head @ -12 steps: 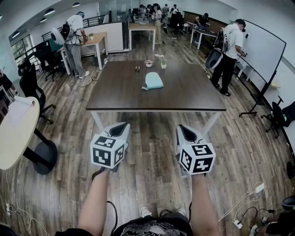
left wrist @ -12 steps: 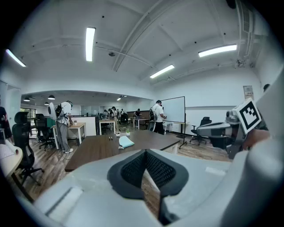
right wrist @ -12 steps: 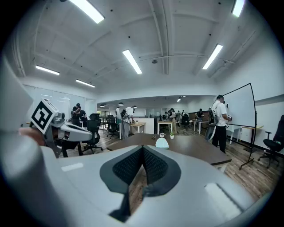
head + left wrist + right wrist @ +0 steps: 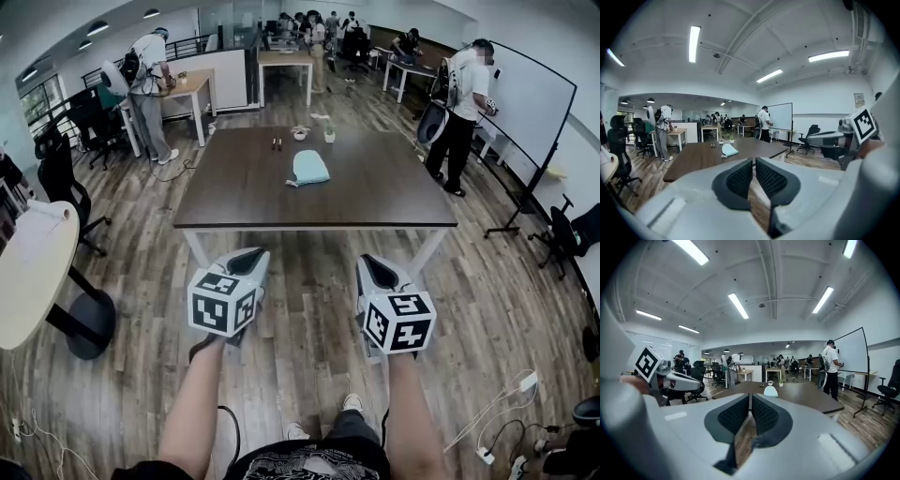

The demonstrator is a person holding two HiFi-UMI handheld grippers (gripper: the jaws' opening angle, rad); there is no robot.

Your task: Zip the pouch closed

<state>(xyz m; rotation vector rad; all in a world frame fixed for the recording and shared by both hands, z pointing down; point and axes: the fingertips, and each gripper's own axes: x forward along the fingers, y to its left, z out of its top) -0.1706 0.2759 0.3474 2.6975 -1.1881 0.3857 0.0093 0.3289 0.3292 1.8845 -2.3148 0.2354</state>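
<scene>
While you stand short of the table (image 4: 375, 202), both grippers are empty. The left gripper (image 4: 246, 259) has its jaws drawn almost together with only floor showing through the slit, and the right gripper (image 4: 378, 268) is just as narrow and holds nothing.

The pouch (image 4: 310, 168) lies well ahead of both sets of jaws, flat on the dark tabletop near its middle. From the left jaws it sits ahead and a little to the left; from the right jaws, ahead and slightly right. A small potted plant (image 4: 330, 133) and a few small items stand beyond it.

The pouch looks like pale, soft fabric, so it is probably light and limp, and likely to slide or bunch up if you tug the zip alone. Expect to pinch the cloth at the zip's end with one gripper and take the pull tab with the other. The tab is too small to make out from here, so find it once you are closer.
</scene>
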